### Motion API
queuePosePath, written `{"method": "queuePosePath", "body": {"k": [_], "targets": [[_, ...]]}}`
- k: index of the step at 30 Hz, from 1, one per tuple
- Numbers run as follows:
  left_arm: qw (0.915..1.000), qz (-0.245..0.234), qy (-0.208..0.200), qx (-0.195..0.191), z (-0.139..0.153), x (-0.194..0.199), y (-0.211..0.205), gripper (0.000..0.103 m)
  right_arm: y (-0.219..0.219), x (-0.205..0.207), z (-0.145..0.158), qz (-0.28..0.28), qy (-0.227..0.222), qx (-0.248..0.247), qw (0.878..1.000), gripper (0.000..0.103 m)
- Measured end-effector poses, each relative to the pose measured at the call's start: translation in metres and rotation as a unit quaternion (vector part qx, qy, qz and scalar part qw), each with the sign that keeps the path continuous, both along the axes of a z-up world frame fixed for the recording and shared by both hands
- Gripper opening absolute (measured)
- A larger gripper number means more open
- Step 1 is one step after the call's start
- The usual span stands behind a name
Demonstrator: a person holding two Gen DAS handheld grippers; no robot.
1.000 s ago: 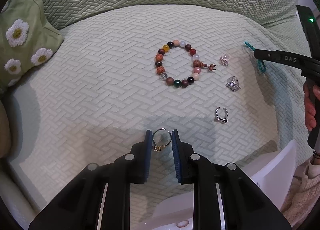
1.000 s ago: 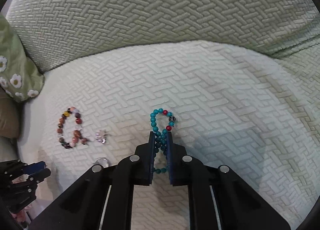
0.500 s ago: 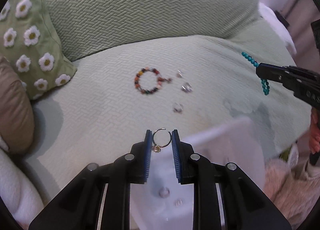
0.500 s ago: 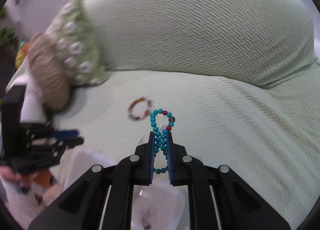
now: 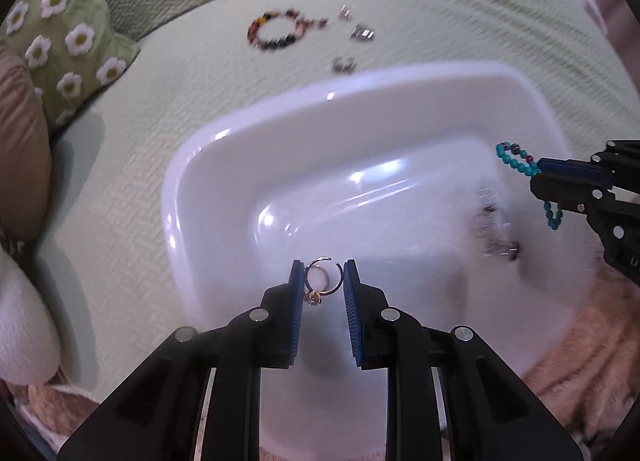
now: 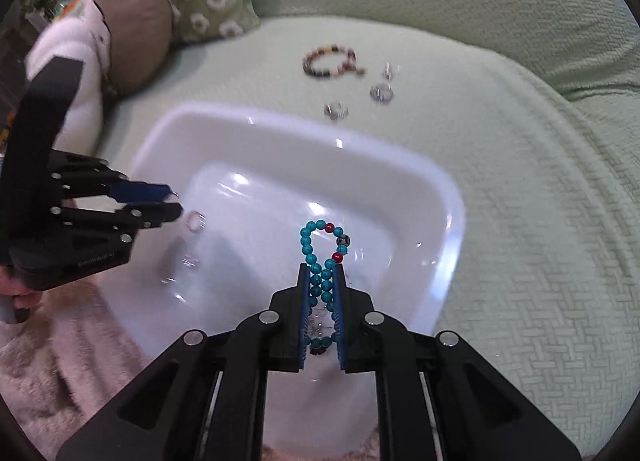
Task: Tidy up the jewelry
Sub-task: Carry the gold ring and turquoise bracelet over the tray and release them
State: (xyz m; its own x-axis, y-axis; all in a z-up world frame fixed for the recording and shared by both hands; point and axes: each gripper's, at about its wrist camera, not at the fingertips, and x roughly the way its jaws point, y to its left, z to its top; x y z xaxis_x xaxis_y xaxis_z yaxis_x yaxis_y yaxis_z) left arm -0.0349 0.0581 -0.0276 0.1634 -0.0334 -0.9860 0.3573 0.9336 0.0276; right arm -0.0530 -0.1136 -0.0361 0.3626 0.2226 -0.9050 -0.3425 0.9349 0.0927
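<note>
The right claw (image 6: 322,285) pinches a turquoise bracelet (image 6: 325,257) above a white tray (image 6: 440,201). The left claw (image 6: 174,203) enters from the left over the tray. A mixed-bead bracelet (image 6: 330,61) lies on the sofa (image 6: 520,181).

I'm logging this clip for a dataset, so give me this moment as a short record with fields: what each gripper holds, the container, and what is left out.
left gripper: shut on gold ring, above white bin
right gripper: shut on turquoise bracelet, above the bin
bin contents: a few small pieces, blurred
left on sofa cover: multicolour bead bracelet, three small silver pieces
backdrop: daisy cushion
</note>
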Motion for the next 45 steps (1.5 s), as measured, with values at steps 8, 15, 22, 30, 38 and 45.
{"method": "queuePosePath", "body": {"k": [8,15,22,30,38,45], "targets": [[0.9996,0.003,0.025,0.015,-0.029,0.001,-0.007,0.019,0.013,0.012,-0.030,-0.011,0.010,-0.031,0.999,0.012],[0.9994,0.009,0.031,0.010,-0.037,0.004,-0.008,0.019,0.019,0.010,-0.031,0.001,0.021,-0.035,0.999,0.013],[0.9995,0.024,0.022,-0.007,-0.030,0.003,-0.001,0.029,0.020,0.003,-0.022,0.004,0.005,-0.036,0.999,0.044],[0.9992,0.028,0.011,-0.028,-0.014,-0.001,0.007,0.029,0.013,0.003,-0.006,-0.004,-0.004,-0.020,1.000,0.044],[0.9966,0.035,-0.053,-0.052,0.050,0.029,0.016,0.052,-0.004,0.027,0.067,-0.023,-0.065,0.011,0.998,0.062],[0.9916,0.088,-0.026,-0.091,0.029,0.090,0.026,0.064,0.002,0.090,0.070,-0.031,-0.053,0.022,0.998,0.066]]}}
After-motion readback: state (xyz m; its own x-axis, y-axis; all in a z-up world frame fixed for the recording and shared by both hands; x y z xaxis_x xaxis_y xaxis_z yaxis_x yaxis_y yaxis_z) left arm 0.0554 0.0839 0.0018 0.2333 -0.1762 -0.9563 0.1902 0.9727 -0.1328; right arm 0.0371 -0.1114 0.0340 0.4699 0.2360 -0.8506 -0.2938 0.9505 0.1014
